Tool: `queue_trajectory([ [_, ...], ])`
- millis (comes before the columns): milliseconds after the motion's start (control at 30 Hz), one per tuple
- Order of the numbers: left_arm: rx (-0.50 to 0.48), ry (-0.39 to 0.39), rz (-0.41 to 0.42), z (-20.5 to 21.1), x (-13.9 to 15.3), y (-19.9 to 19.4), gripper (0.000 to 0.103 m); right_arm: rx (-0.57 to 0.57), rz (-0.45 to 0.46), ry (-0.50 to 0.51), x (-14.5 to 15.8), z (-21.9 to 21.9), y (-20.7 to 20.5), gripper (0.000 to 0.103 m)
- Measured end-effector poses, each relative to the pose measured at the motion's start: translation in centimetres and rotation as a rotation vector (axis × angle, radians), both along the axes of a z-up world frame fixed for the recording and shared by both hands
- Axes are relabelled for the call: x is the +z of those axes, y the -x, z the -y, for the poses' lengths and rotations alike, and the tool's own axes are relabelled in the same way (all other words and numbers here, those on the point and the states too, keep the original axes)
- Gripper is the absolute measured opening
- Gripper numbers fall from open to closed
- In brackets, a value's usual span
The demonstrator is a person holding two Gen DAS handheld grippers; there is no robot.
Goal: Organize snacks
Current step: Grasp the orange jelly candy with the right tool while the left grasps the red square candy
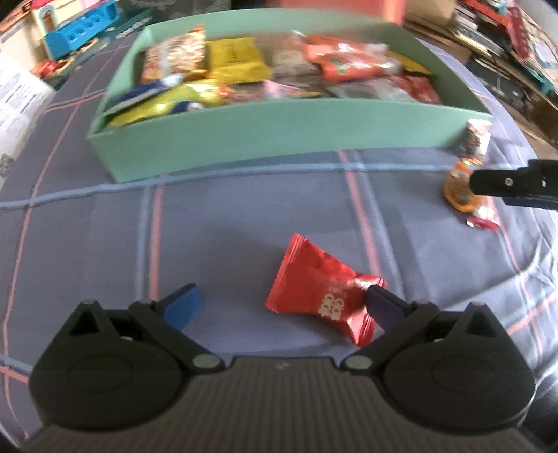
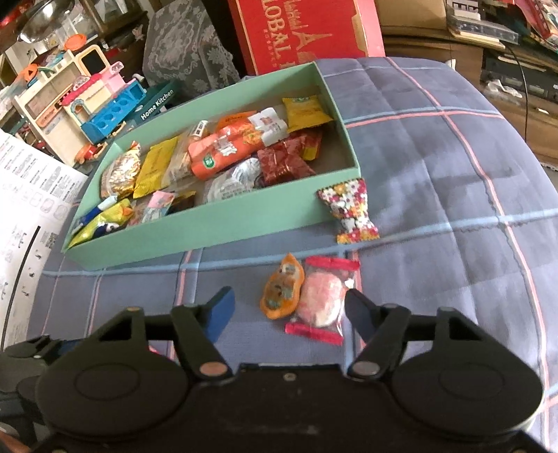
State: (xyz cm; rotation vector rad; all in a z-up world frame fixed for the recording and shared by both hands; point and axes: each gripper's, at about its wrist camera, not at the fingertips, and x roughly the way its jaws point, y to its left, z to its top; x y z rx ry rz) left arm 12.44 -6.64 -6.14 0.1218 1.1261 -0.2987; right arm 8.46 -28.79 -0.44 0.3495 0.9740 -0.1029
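A shallow green box (image 2: pixel 223 223) sits on the surface, which is covered with a blue plaid cloth (image 2: pixel 436 174), and it holds a loose heap of wrapped snacks: two yellow packets (image 2: pixel 155 167), an orange-and-white pouch (image 2: pixel 223 153), a dark red foil pack (image 2: pixel 284 163), a gold patterned bag (image 2: pixel 120 170) and others too jumbled to count. Four snacks lie outside the box. A red sachet (image 1: pixel 321 289) with a gold emblem lies alone in front of the left gripper (image 1: pixel 282 303), whose fingers are spread wide, the right finger (image 1: pixel 382 305) at the wrapper's crimped end, though actual contact cannot be judged; it grips nothing. In the right wrist view, a flower-printed candy (image 2: pixel 350 209) rests just beside the box's near corner, and closer in, an orange wrapped sweet (image 2: pixel 282 291) and a pink sweet in clear wrap with red ends (image 2: pixel 322 301) lie side by side, touching. The right gripper (image 2: pixel 289 310) hangs low over this pair with its fingers wide apart, both sweets between them, holding nothing. Toy kitchen sets (image 2: pixel 90 101) and a red carton (image 2: pixel 303 31) stand beyond the box.
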Motion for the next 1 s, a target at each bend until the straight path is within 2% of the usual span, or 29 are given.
queue_trajectory([
  [167,0.060,0.020,-0.006,-2.2,-0.1,-1.1,0.103,0.023,-0.001,-0.006,-0.9,-0.8,-1.6,0.042],
  [233,0.071,0.030,-0.010,-2.7,-0.2,-1.3,0.103,0.043,-0.003,-0.012,-1.3,-1.4,-2.0,0.039],
  [300,0.068,0.033,-0.010,-2.8,-0.2,-1.2,0.103,0.069,-0.017,-0.026,-1.7,-1.9,-2.1,0.031],
  [533,-0.010,0.011,0.015,-1.2,-0.5,-0.5,0.101,0.114,-0.030,-0.008,-2.4,-3.5,-2.3,0.030],
  [600,-0.030,0.007,0.029,-0.7,-0.4,-0.2,0.096,0.111,-0.026,0.006,-2.3,-3.5,-2.5,0.031],
  [733,-0.053,-0.034,0.088,-0.2,-0.1,0.4,0.067,0.103,-0.024,0.003,-2.5,-3.5,-3.0,0.031],
  [767,-0.057,-0.027,0.094,-0.3,0.1,0.5,0.063,0.106,-0.021,0.007,-2.6,-3.6,-3.0,0.031],
  [867,-0.050,0.001,0.094,-0.7,0.3,0.6,0.059,0.122,-0.007,0.036,-2.7,-4.3,-2.9,0.028],
  [900,-0.045,0.004,0.096,-0.8,0.3,0.6,0.059,0.128,-0.005,0.049,-2.7,-4.6,-2.8,0.024],
  [1000,-0.036,-0.005,0.101,-0.6,0.3,0.9,0.057,0.143,0.000,0.060,-2.7,-5.2,-2.4,0.022],
])
